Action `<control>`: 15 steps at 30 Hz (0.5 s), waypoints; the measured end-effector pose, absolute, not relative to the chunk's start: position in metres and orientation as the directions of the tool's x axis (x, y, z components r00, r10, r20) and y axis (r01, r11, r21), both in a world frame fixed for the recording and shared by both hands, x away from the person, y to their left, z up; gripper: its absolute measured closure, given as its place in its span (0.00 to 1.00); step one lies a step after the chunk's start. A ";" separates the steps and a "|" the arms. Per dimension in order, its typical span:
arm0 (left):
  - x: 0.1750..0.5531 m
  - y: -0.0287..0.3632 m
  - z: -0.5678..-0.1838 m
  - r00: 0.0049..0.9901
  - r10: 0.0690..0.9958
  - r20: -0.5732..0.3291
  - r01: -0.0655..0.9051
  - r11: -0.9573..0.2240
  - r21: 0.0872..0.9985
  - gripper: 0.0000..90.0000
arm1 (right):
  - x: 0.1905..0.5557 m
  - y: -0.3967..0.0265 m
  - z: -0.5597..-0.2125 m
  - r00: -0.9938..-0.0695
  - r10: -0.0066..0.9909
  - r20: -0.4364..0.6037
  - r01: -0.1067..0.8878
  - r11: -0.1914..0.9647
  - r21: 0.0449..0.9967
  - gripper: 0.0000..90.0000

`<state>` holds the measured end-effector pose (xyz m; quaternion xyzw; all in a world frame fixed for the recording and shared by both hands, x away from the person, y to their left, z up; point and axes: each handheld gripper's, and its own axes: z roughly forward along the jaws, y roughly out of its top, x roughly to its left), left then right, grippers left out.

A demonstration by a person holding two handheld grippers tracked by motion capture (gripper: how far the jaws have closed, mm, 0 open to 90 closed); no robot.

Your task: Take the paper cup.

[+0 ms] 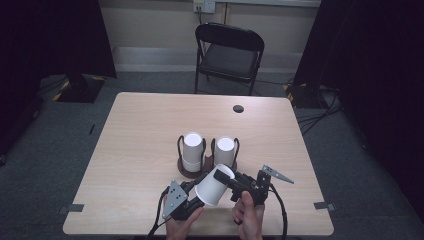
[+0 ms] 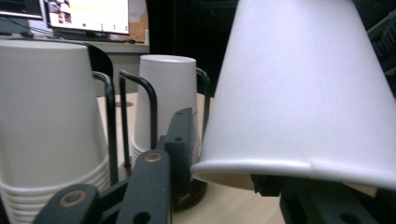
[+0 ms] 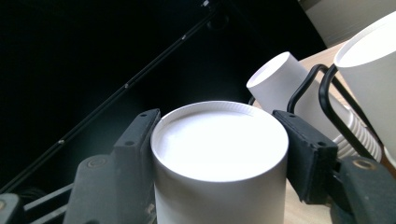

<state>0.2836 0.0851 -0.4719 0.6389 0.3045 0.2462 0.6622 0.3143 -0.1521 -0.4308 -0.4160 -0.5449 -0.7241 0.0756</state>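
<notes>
Two hand-held grippers meet over the near edge of the bench. The right hand-held gripper (image 3: 219,154) has its two black jaws closed against the sides of a single white paper cup (image 1: 214,186), gripping it near its closed base. The right gripper view looks straight onto that flat base between the jaws. In the high view the cup is tilted, base toward the stacks and rim toward the person. The left hand-held gripper (image 1: 181,199) sits just beside the cup's rim. In its own view the rim passes over the right-hand jaw, but I cannot tell whether the jaws are closed on it or merely near.

I judge the cup very light and thin-walled, so it will buckle under a hard squeeze and slip under a weak one. The rolled rim and the base ring look like its stiffest parts and the best places to grip.

Just beyond stand two stacks of upturned white cups (image 1: 192,150) in a dark wire-looped holder (image 1: 192,171), apart from the held cup.

The bench (image 1: 140,130) is pale wood-grain laminate with a round cable hole (image 1: 238,108) near the far edge. Behind it a black folding chair (image 1: 228,55) stands on grey carpet, with dark curtains on both sides.
</notes>
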 end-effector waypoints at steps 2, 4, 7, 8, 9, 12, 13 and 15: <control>0.283 0.087 -0.470 0.688 0.720 -0.093 0.059 0.073 0.996 0.78 | 0.317 -0.153 -0.434 -0.642 0.317 0.698 0.573 -0.407 0.712 0.39; 0.283 0.089 -0.470 0.691 0.717 -0.093 0.062 0.070 0.996 0.81 | 0.318 -0.153 -0.436 -0.640 0.305 0.705 0.581 -0.408 0.704 0.38; 0.284 0.091 -0.472 0.702 0.705 -0.105 0.070 0.079 0.994 0.86 | 0.322 -0.153 -0.438 -0.625 0.301 0.721 0.603 -0.401 0.690 0.38; 0.284 0.091 -0.471 0.706 0.701 -0.104 0.072 0.076 0.995 0.88 | 0.323 -0.153 -0.438 -0.622 0.315 0.717 0.600 -0.396 0.695 0.37; 0.283 0.090 -0.471 0.702 0.706 -0.098 0.069 0.070 0.995 0.89 | 0.323 -0.153 -0.439 -0.616 0.333 0.714 0.599 -0.391 0.699 0.36; 0.283 0.091 -0.471 0.720 0.688 -0.096 0.077 0.059 0.995 0.91 | 0.324 -0.153 -0.439 -0.616 0.357 0.702 0.584 -0.390 0.711 0.35; 0.283 0.091 -0.471 0.730 0.677 -0.094 0.079 0.053 0.995 0.91 | 0.323 -0.153 -0.439 -0.617 0.368 0.695 0.576 -0.390 0.718 0.34; 0.282 0.090 -0.471 0.745 0.661 -0.085 0.080 0.037 0.996 0.93 | 0.323 -0.155 -0.438 -0.620 0.401 0.675 0.554 -0.385 0.738 0.32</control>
